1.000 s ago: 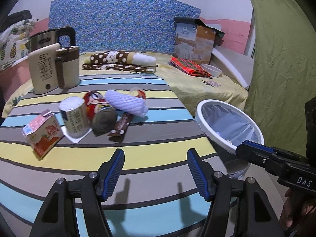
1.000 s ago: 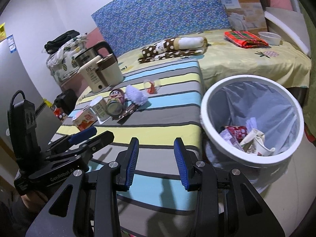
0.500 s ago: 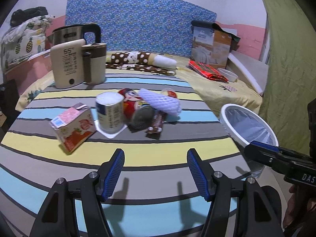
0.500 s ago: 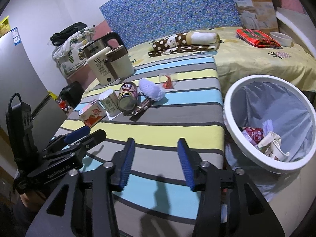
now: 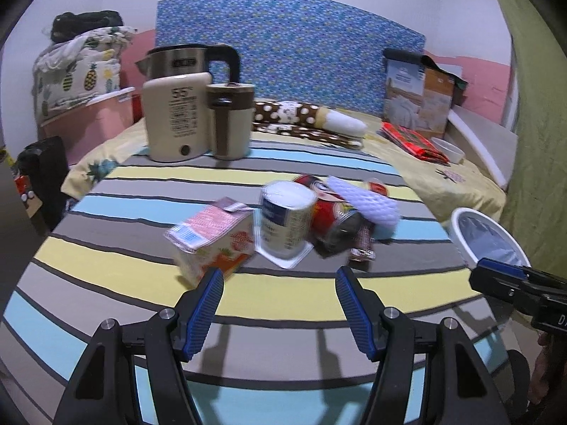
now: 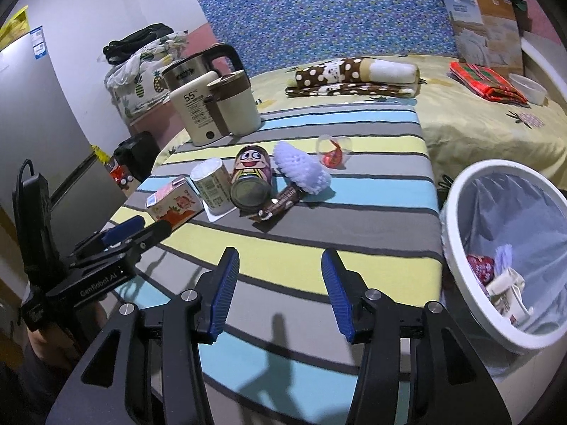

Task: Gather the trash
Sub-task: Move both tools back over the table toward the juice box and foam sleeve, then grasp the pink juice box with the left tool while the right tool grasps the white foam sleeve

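Note:
Trash lies in a cluster on the striped table point(image 5: 106, 283): a pink carton point(image 5: 212, 237) point(image 6: 172, 203), a white cup point(image 5: 285, 221) point(image 6: 212, 184), a red cartoon can point(image 5: 333, 217) point(image 6: 251, 179), a white foam net point(image 5: 365, 203) point(image 6: 301, 170), a brown snack wrapper point(image 5: 361, 244) point(image 6: 278, 203) and a small clear-and-red wrapper point(image 6: 333, 152). My left gripper point(image 5: 280, 297) point(image 6: 134, 230) is open and empty, just short of the carton and cup. My right gripper point(image 6: 280, 283) is open and empty over the table's near part. The white bin point(image 6: 453, 244) point(image 5: 457, 226) stands at the table's right and holds some trash.
A kettle point(image 5: 187, 67), a beige appliance point(image 5: 177, 117) and a beige jug point(image 5: 230, 120) stand at the table's far left. A bed behind holds a dotted roll point(image 5: 304, 120), a red cloth point(image 5: 411, 140) and a box point(image 5: 418, 95). A grey fridge point(image 6: 35, 124) is at the left.
Both grippers have moved left and closer to the trash cluster. The bin has slid toward the right edge of both views. The right gripper's jaws stand wider apart.

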Tool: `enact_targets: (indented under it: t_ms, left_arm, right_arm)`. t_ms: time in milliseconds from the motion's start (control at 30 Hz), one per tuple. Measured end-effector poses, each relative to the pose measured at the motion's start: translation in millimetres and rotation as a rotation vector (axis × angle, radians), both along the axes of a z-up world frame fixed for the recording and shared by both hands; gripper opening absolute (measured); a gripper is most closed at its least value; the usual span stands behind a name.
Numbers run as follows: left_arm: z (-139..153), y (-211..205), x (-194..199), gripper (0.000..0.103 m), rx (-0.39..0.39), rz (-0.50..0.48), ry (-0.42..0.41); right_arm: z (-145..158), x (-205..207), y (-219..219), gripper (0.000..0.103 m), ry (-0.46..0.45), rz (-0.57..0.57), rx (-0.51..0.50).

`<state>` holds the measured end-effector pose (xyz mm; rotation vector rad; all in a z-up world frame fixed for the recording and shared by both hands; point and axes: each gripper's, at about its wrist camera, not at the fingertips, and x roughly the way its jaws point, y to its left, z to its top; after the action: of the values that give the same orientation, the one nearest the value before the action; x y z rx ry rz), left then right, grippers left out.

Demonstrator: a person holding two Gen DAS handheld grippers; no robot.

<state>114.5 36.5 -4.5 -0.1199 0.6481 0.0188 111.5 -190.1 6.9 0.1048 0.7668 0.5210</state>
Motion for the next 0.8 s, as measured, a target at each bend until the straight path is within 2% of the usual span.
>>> enact_targets:
  t_ms: [267, 400, 500, 700, 800]
  left_arm:
    - [1.3, 31.9, 11.1, 0.069, 0.030, 0.061, -0.010]
    - [-1.0, 42.3, 18.5, 0.070, 0.044, 0.074, -0.002]
    - [-3.7, 50.2, 23.7, 0.071, 0.048, 0.082, 0.004]
    - [-14.3, 59.6, 38.8, 0.071, 0.028, 0.064, 0.046]
    - [-19.1, 65.0, 44.9, 0.071, -0.019, 0.042, 0.077]
  right_arm:
    - [-1.2, 12.8, 13.2, 0.051, -0.006, 0.021, -0.002]
    - [-1.9, 24.0, 14.3, 0.059, -0.014, 0.008, -0.028]
    - [-3.4, 34.3, 15.2, 0.059, -0.012, 0.001, -0.044]
    - [-8.9, 51.5, 18.6, 0.059, -0.005, 0.000, -0.077]
    - [-11.6, 61.4, 15.9, 0.059, 0.002, -0.012, -0.079]
